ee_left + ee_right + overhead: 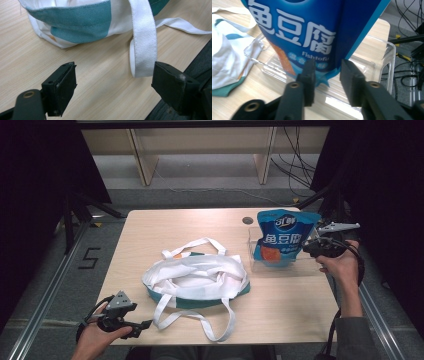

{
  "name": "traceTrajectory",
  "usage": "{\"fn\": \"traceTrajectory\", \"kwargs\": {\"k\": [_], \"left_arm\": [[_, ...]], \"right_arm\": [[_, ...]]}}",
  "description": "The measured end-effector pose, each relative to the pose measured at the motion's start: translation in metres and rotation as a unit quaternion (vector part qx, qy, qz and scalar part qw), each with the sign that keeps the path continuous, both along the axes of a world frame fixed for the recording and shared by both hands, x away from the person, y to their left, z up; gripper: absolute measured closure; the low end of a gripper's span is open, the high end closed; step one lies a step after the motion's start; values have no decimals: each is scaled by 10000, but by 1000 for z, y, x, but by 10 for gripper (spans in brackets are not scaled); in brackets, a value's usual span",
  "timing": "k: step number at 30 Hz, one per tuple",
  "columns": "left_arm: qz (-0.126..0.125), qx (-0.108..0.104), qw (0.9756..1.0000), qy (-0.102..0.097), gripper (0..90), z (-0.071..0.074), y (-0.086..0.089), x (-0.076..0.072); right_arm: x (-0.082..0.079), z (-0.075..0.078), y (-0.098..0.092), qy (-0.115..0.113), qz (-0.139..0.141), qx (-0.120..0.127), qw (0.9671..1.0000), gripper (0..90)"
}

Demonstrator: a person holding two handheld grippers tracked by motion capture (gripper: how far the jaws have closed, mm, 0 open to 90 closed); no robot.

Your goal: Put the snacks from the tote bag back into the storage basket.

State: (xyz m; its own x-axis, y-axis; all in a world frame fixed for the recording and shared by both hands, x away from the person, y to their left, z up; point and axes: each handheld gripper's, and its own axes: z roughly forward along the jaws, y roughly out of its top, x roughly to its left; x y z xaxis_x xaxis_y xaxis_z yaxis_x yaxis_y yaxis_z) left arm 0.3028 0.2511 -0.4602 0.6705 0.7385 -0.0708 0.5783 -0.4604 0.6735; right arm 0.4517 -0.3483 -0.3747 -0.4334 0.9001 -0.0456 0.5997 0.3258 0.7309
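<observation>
The right gripper (pixel 325 75) has its two jaws around the bottom corner of the blue fish tofu snack bag (pixel 317 32). The jaws are narrow but not fully together; the left jaw touches the bag's lower edge, while a small gap shows between the bag and the right jaw, so I judge the grip is partly made and not firm. In the high view the bag (pixel 284 237) stands upright above the clear plastic tray (pixel 305 265), just in front of the right gripper (pixel 314 246).

The left gripper (pixel 113 85) is wide open and holds nothing. Between its jaws is bare wooden table (pixel 32 57). The white strap (pixel 143 40) of the tote bag hangs down just beside the right jaw, nearly touching it, and the white and teal tote bag (pixel 75 22) lies beyond the jaw tips. In the high view the left gripper (pixel 142 326) rests at the near edge of the table, close to the loops of the tote bag (pixel 197 280).

What could go wrong: the pinch is only on a thin sealed corner, so the snack bag may slip out or swing and tip when it is lifted, because its weight sits high above the jaws. Also the tote bag opening looks flat, so the bag may catch on the rim if the left gripper does not first lift a strap.
</observation>
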Motion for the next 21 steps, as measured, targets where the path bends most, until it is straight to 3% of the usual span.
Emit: {"fn": "traceTrajectory", "kwargs": {"k": [1,2,3,5,6,7,9,10,11,13,14,15,16,17,18,19,21], "left_arm": [[4,-24,10000,-17,188,0,0,0],[-4,-24,10000,-22,188,0,0,0],[26,-2,10000,-41,188,0,0,0],[28,-54,10000,-8,188,0,0,0],[45,-9,10000,-28,188,0,0,0],[56,-40,10000,-27,188,0,0,0],[45,-7,10000,-51,188,0,1,0],[-15,29,10000,-63,188,0,2,0],[-57,57,9999,-70,188,1,2,1],[7,26,10000,-67,188,1,1,1],[49,-44,10000,-29,188,0,0,0],[34,9,10000,-52,188,0,1,0],[-38,52,10000,-68,188,1,2,1],[-39,59,9999,-81,188,1,2,1],[50,35,10000,-70,188,0,2,0],[68,-1,10000,-57,188,0,2,0],[-14,44,10000,-56,188,1,3,0]], "right_arm": [[-1,1,1,13,6,82,10000,619],[-2,-1,3,-146,-16,128,9998,607],[-3,0,5,-134,-69,232,9996,594],[-6,2,8,-80,80,128,9999,562],[-8,2,13,17,29,252,9997,548],[-9,1,13,-43,152,130,9998,533],[-13,-1,15,-40,218,186,9996,524],[-16,-1,16,118,244,235,9994,522],[-16,-1,15,131,280,288,9991,522],[-13,-3,16,-91,307,320,9990,517],[-14,-2,17,50,319,263,9991,513],[-11,-5,19,-152,441,252,9986,511],[-15,-4,25,102,302,384,9988,509],[-13,-6,26,-20,451,317,9985,508],[-14,-5,31,113,394,364,9985,505],[-12,-8,33,-38,552,234,9982,504],[-15,-9,42,63,494,286,9983,499]]}}
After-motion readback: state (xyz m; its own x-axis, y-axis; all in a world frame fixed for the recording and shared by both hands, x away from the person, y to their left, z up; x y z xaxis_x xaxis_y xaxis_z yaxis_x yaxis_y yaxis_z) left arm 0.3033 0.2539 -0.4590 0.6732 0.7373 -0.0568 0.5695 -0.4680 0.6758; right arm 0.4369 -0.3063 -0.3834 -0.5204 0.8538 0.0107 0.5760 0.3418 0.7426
